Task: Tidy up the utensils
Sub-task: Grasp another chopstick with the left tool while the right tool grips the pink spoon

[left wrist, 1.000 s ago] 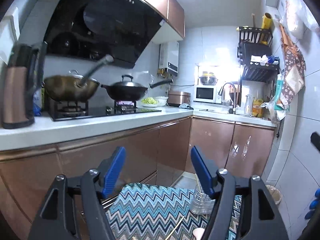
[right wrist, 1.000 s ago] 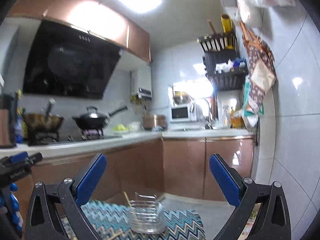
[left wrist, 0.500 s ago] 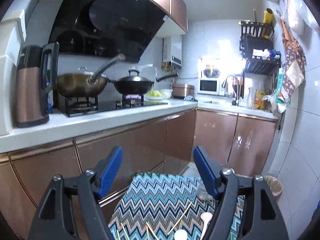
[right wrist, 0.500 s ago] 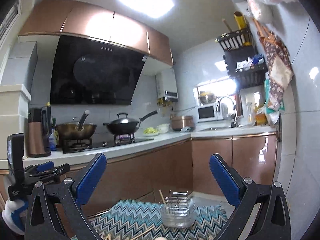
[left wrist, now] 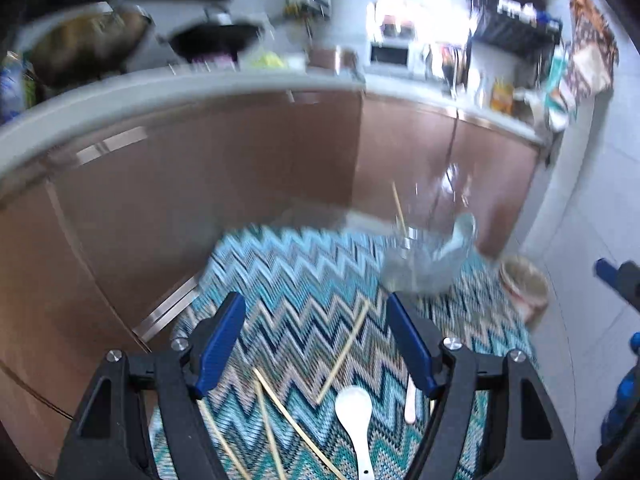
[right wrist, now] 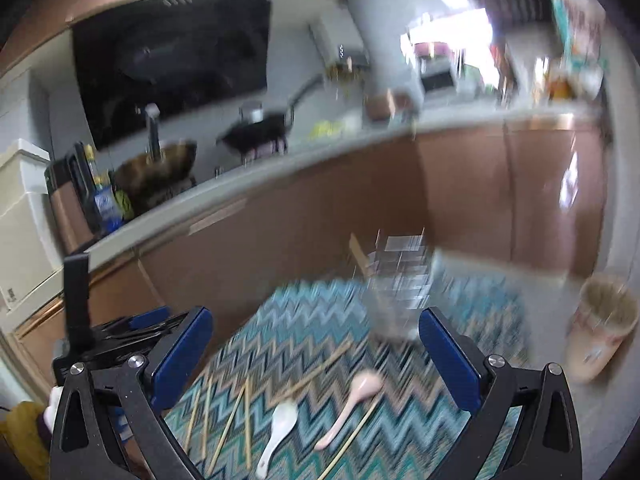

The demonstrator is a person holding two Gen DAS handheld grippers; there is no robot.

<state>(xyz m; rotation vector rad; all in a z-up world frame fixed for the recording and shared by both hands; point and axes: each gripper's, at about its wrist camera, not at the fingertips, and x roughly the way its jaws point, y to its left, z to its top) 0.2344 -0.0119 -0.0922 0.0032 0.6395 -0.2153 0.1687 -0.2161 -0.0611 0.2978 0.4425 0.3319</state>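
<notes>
A small table with a zigzag cloth (left wrist: 288, 280) carries several wooden chopsticks (left wrist: 344, 352), a white spoon (left wrist: 356, 420) and a pink spoon (right wrist: 352, 400). A clear holder (left wrist: 424, 264) stands at the far right with one chopstick and a spoon in it. My left gripper (left wrist: 316, 344) is open and empty, above the chopsticks. My right gripper (right wrist: 316, 360) is open and empty, above both spoons; the white spoon (right wrist: 278, 432) lies left of the pink one. The holder (right wrist: 400, 288) sits beyond it. Both views are motion-blurred.
Brown kitchen cabinets (left wrist: 200, 184) and a white counter with woks (left wrist: 216, 40) run behind the table. A beige bin (right wrist: 600, 336) stands on the floor at the right. The left gripper (right wrist: 120, 328) shows at the right wrist view's left edge.
Both grippers have tilted down from the kitchen wall toward the table, so the chopsticks and spoons have come into view. Both stay open.
</notes>
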